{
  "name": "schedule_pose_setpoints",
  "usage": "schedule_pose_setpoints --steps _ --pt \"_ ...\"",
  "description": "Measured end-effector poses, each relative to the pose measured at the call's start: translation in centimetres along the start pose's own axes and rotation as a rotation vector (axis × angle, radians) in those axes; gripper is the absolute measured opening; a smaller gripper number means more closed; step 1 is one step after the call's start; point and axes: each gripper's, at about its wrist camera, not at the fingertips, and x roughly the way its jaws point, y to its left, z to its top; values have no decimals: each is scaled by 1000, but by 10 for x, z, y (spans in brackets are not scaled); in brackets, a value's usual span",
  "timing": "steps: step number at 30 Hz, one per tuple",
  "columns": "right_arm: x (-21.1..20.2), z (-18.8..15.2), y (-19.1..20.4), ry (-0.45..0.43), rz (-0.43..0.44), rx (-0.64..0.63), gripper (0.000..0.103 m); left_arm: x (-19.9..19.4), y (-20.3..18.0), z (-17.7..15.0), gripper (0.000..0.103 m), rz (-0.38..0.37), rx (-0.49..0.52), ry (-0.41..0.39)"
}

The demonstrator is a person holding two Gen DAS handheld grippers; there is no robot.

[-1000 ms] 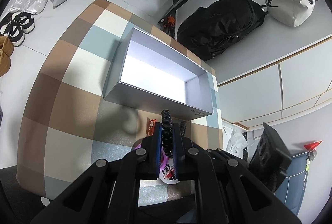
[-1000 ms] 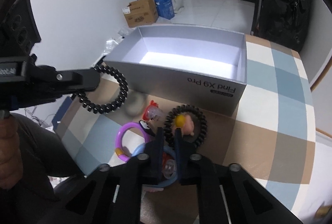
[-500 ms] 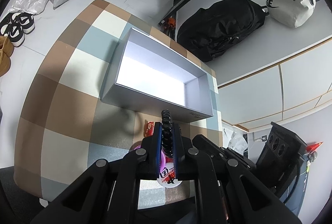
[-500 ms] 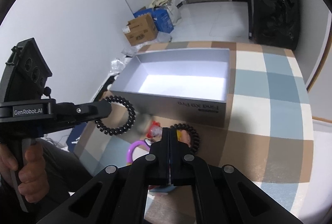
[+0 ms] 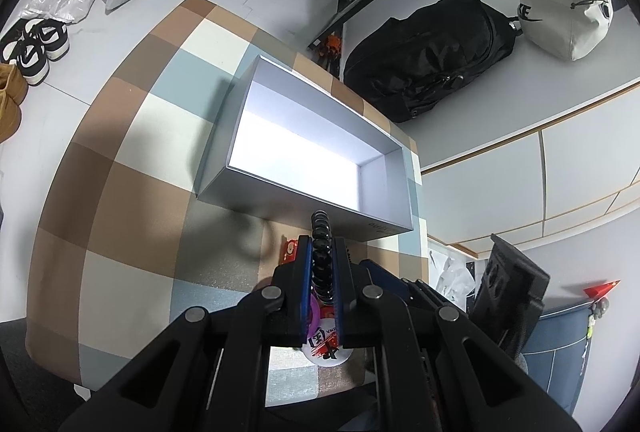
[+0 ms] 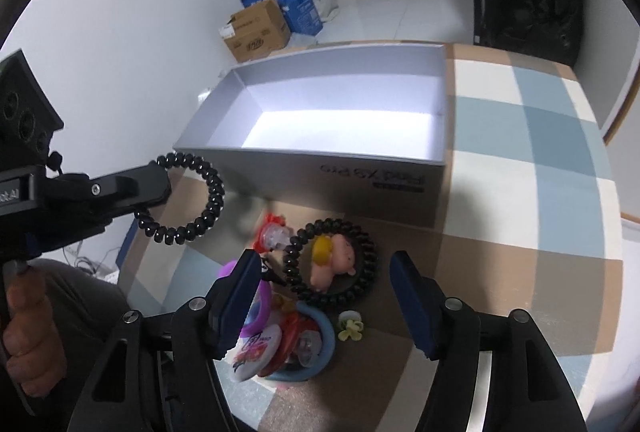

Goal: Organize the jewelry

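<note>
Right tool (image 6: pixel 324 296) has opened wide; left tool (image 5: pixel 321 256) pinches black coil bracelet (image 6: pixel 196 203).

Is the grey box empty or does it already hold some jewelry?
Empty. Both views show only the bare white floor of the grey box; the black coil bracelet hangs outside it, held by the left hand-held gripper.

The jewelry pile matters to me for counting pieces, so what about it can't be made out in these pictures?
- Left wrist view: pile mostly hidden behind the left gripper and its black coil bracelet.
- Right wrist view: pieces under the blue ring overlap; the right gripper finger covers the purple ring.
- Box lettering is blurred.
</note>
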Motion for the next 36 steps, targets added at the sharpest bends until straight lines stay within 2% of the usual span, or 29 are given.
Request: schedule_pose_setpoints --steps 6,8,15,29,36 --pt "11 0 7 26 -35 -34 65 2 -2 1 5 0 3 6" --pt "11 2 4 31 -42 -25 49 3 -3 2 5 3 7 3" --pt "0 3 -5 -2 -27 27 48 2 -5 4 5 4 11 -10" --pt "-49 14 5 -129 181 65 48 -14 -20 19 5 -36 57 -125" --pt "-68 36 0 -236 213 81 48 -1 -22 33 5 -12 55 -141"
